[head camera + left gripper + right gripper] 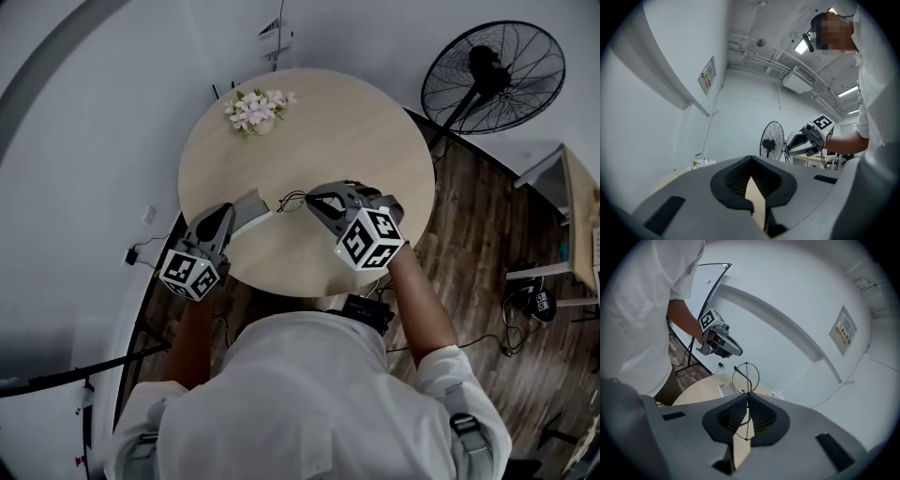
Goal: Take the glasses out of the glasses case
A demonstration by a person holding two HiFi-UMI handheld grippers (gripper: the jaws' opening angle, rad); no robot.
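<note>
Glasses, thin black wire frame with round lenses [746, 376], pinched between closed jaws of right gripper [747, 398], held over round beige desk [356, 131]. Grey glasses case [251, 208] lying on desk, just beside left gripper [751, 160], jaws together, nothing between.

A round, pale wooden desk [375, 141] stands against a white wall, a small posy of pink and white flowers [257, 110] near its far edge. Beyond the desk's right edge, a black pedestal fan [494, 75] rises from a dark plank floor [478, 244] strewn with cables. A small notice [707, 75] hangs on the wall.
</note>
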